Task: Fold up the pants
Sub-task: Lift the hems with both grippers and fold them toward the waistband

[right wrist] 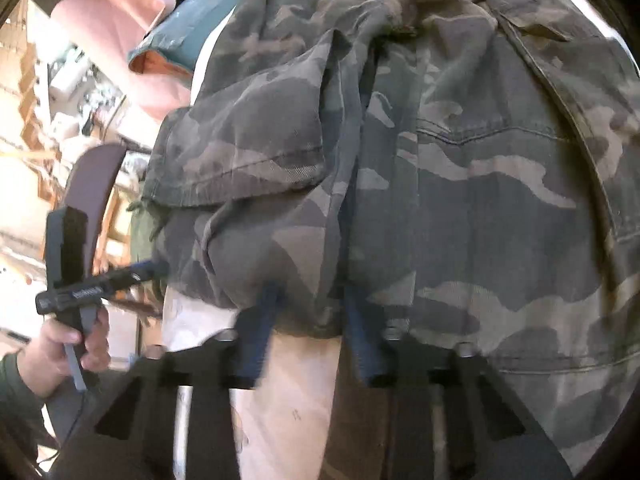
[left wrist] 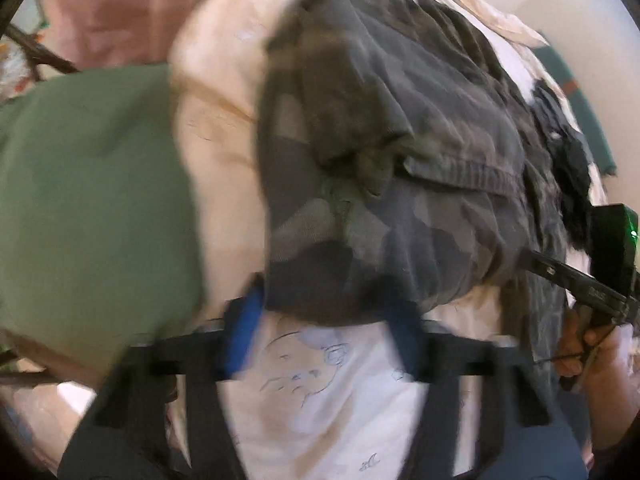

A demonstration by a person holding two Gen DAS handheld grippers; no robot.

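Camouflage pants (right wrist: pixel 460 168) bunched on pale sheet (left wrist: pixel 328 392), left tool (left wrist: pixel 324 328) and right tool (right wrist: pixel 308 320) each part-open at the hem, grip unclear

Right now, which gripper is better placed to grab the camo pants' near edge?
Right. The right gripper already straddles a bunched fold of the camouflage pants. The left gripper sits at the hem, mostly over the white printed sheet, jaws wider.

Pants (right wrist: pixel 460 184): grey-green camouflage, darker and lighter patches. Sheet (left wrist: pixel 320 400) beneath: white, faint blue line drawings. Green cloth (left wrist: pixel 92 208) at left. Pink fabric (right wrist: pixel 116 12) upper left. Gripper fingers (left wrist: pixel 242 336) blue, bodies black.
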